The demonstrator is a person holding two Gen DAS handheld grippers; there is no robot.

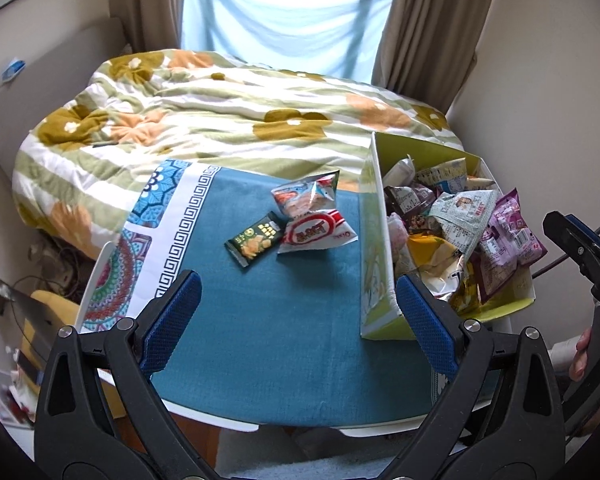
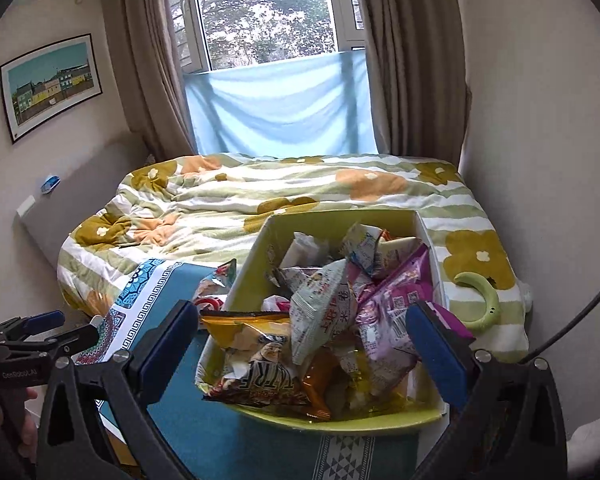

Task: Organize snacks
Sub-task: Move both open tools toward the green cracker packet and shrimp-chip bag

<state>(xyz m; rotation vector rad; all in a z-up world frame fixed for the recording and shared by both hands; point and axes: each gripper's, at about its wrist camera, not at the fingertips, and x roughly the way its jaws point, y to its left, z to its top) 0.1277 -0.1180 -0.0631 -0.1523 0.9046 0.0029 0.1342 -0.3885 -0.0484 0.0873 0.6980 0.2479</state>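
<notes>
Three snack packets lie on the teal tablecloth [image 1: 268, 320]: a dark green one [image 1: 256, 242], a red-and-white one [image 1: 318, 234] and a clear one with orange contents [image 1: 306, 196]. To their right stands a yellow-green box [image 1: 374, 240] heaped with several snack bags [image 2: 332, 320], among them a purple bag [image 2: 396, 312] and a grey-white bag [image 2: 320, 312]. My left gripper [image 1: 298, 290] is open above the cloth, nearer than the three packets. My right gripper [image 2: 302, 320] is open above the box's near end, nothing between its fingers.
Behind the table is a bed with a flowered quilt [image 1: 220, 112], with a green curved object [image 2: 482, 300] on it near the box. Curtains and a window are at the back. The table's near edge [image 1: 300, 428] is close. A wall stands right of the box.
</notes>
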